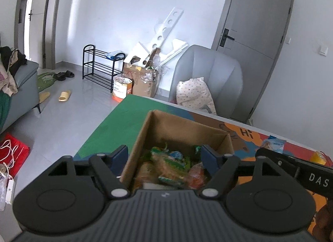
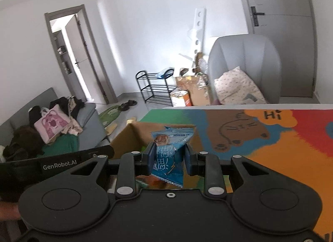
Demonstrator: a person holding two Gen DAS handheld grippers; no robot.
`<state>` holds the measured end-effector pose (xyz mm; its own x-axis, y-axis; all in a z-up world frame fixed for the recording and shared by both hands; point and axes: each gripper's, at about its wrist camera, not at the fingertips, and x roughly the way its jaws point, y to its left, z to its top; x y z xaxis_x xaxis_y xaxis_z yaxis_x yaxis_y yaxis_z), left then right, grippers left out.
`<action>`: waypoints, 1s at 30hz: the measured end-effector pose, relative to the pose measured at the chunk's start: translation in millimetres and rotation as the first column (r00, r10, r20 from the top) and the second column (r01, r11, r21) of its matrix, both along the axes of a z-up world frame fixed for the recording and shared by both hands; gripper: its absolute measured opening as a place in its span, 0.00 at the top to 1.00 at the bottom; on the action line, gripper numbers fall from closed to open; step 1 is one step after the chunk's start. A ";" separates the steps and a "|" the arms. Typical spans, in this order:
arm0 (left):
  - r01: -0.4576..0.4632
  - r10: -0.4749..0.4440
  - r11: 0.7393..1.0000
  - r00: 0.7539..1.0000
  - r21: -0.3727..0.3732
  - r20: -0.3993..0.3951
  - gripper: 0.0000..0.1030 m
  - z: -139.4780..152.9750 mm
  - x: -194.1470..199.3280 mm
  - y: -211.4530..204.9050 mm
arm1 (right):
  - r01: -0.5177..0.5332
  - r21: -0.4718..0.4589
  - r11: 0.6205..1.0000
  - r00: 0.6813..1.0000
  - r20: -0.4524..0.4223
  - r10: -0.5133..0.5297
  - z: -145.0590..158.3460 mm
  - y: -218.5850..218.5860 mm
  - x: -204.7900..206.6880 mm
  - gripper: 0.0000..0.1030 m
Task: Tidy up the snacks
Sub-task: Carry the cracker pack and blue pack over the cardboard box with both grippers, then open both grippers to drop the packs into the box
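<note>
An open cardboard box (image 1: 143, 135) stands on the colourful mat, with several snack packets (image 1: 166, 167) piled inside it. My left gripper (image 1: 164, 154) hangs over the box, open, its blue pads (image 1: 119, 156) wide apart and nothing between them. In the right wrist view, my right gripper (image 2: 169, 155) is shut on a blue snack packet (image 2: 169, 154), held upright just above the same box (image 2: 129, 137). That blue packet (image 1: 273, 145) and the right gripper's black arm also show at the right of the left wrist view.
The cartoon mat (image 2: 270, 137) covers the table, whose far edge (image 1: 187, 106) is close behind the box. A small orange packet (image 1: 319, 156) lies on the mat at the right. Beyond stand a grey armchair (image 1: 210, 75), a shoe rack (image 1: 100, 65) and a sofa (image 2: 87, 121).
</note>
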<state>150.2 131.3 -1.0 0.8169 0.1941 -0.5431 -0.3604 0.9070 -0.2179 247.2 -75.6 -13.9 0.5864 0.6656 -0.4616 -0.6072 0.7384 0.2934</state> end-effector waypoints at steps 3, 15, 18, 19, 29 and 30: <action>-0.011 0.011 1.000 1.000 0.002 -0.002 0.19 0.2 -7.6 3.9 | -0.022 0.005 1.000 1.000 -0.010 0.022 0.0 7.4 -3.8 0.73; -0.048 0.048 0.999 0.999 0.001 -0.019 0.13 -2.5 -25.8 14.3 | -0.012 0.039 0.999 0.999 -0.042 0.014 3.8 2.0 -17.4 0.48; -0.045 0.045 0.999 0.999 0.006 -0.017 0.10 -1.2 -28.5 10.6 | 0.003 0.039 0.999 0.999 -0.045 -0.002 3.0 -4.6 -21.2 0.48; -0.042 0.043 0.999 0.999 0.007 -0.017 0.09 -1.3 -28.9 9.6 | 0.008 0.038 0.999 0.999 -0.046 -0.006 3.1 -6.2 -22.3 0.48; 0.001 -0.001 1.000 1.000 0.013 -0.027 0.04 0.1 -34.8 -11.8 | 0.072 0.036 0.997 0.996 -0.049 -0.070 3.6 -40.4 -34.7 0.39; 0.006 -0.005 1.000 1.000 0.013 -0.029 0.04 0.2 -35.2 -14.2 | 0.080 0.039 0.996 0.996 -0.050 -0.078 3.8 -44.8 -35.7 0.36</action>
<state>115.0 117.1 -0.8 0.8017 0.1968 -0.5644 -0.3614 0.9117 -0.1955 211.5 -120.4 -10.0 0.6158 0.6368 -0.4640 -0.5318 0.7704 0.3516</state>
